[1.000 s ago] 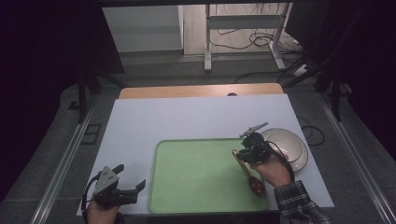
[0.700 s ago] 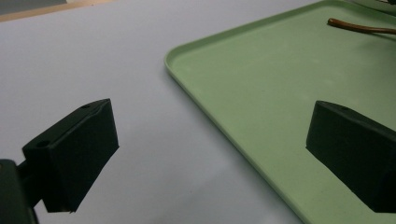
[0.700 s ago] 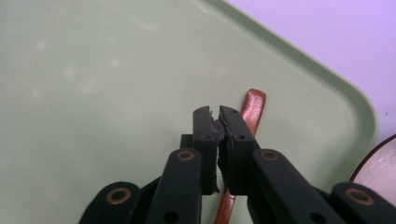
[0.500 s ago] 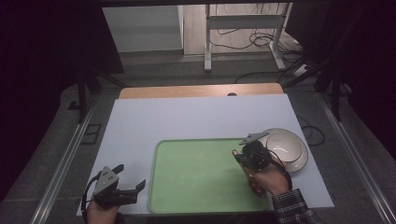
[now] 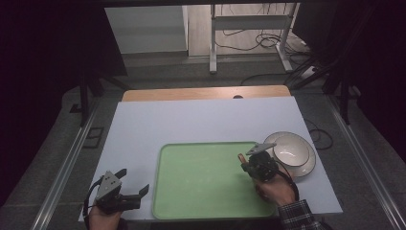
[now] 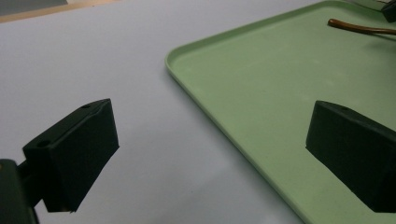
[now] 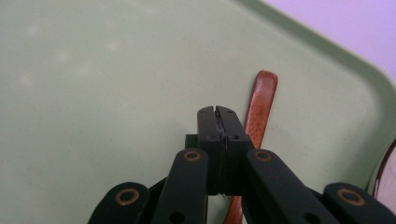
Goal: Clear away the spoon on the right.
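We find the right gripper with fingers closed flat together, nothing between them. The wooden spoon lies on the green tray, just right of the fingertips, its length running along them. The left gripper stands wide open, well away.

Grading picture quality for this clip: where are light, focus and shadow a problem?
High view: surroundings nearly black, white table and green tray evenly lit, no glare. Left gripper view: near black pads soft, tray rim sharper, faint shadow under the brown handle. Right gripper view: right gripper sharp, tray surface behind slightly soft.
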